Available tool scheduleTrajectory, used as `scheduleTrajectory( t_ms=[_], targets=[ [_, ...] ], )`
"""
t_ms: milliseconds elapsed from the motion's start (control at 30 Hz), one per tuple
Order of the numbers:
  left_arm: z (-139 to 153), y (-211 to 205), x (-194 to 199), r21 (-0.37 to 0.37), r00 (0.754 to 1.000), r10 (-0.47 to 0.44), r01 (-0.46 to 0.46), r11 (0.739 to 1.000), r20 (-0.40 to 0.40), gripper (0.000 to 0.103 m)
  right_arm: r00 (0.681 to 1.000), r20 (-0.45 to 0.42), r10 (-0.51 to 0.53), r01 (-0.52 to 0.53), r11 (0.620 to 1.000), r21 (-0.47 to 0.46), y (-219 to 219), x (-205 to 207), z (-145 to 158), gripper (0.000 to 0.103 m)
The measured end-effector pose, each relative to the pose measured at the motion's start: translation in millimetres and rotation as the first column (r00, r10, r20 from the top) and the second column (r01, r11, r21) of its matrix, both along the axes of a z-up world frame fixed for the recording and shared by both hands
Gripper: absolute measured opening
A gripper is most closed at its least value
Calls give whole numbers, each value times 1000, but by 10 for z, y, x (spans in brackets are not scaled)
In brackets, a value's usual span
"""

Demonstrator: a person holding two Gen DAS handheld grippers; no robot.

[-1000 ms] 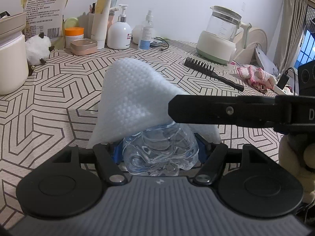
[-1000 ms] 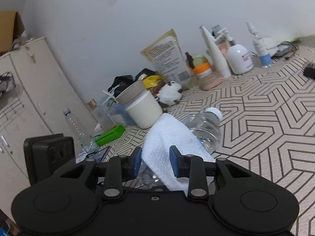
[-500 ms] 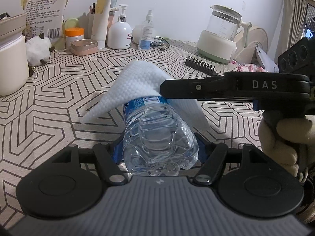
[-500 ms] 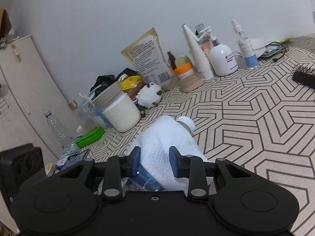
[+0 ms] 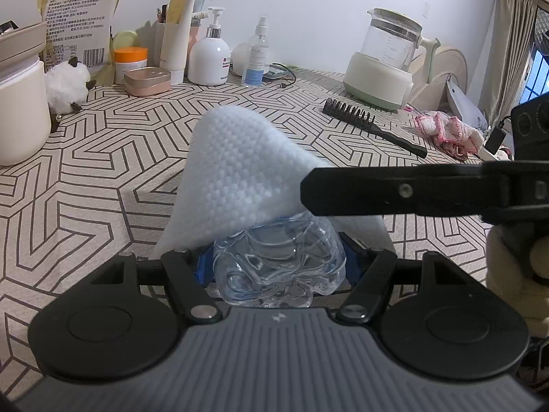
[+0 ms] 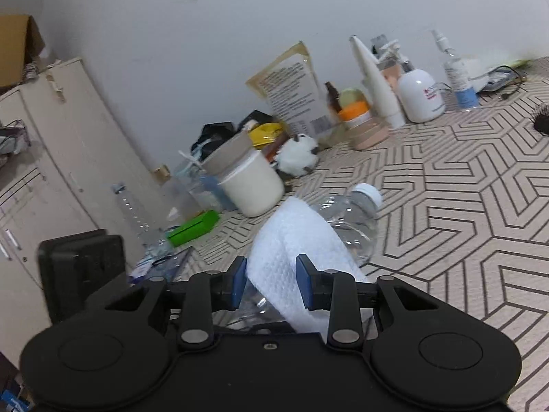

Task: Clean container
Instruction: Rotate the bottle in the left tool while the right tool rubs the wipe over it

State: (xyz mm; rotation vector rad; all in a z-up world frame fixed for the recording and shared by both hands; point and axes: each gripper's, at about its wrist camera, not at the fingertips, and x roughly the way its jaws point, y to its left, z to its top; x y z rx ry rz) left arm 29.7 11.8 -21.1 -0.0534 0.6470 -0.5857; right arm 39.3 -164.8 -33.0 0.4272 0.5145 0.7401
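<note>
A clear plastic water bottle (image 5: pixel 279 264) lies between the blue pads of my left gripper (image 5: pixel 274 264), which is shut on its base end. A white textured wipe (image 5: pixel 236 178) is draped over the bottle and hides most of its body. My right gripper (image 6: pixel 271 283) is shut on that wipe (image 6: pixel 291 250), pressing it onto the bottle (image 6: pixel 350 219), whose white cap (image 6: pixel 367 192) points toward the wall. In the left wrist view the right gripper's black finger (image 5: pixel 394 190) reaches in from the right across the wipe.
A patterned tablecloth (image 5: pixel 103 158) covers the table. A black hairbrush (image 5: pixel 374 127), glass kettle (image 5: pixel 384 72) and pink cloth (image 5: pixel 442 130) sit at the right. A cream canister (image 6: pixel 250 185), plush toy (image 6: pixel 298 158), lotion bottles (image 6: pixel 418 92), green box (image 6: pixel 192 226) and cabinet (image 6: pixel 44 158) stand at the left.
The right gripper slid the wipe back along the bottle toward its base end after having pushed it toward the cap. The left gripper has kept hold of the bottle.
</note>
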Motion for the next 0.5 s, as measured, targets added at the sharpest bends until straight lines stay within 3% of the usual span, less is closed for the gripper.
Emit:
scheduleTrajectory(
  t_ms=[500],
  targets=[
    [-26,42,17,2,1000,4,-4,1000,3,69,999,-40,-16,16,1000,1,-184,76,-132,37]
  ],
)
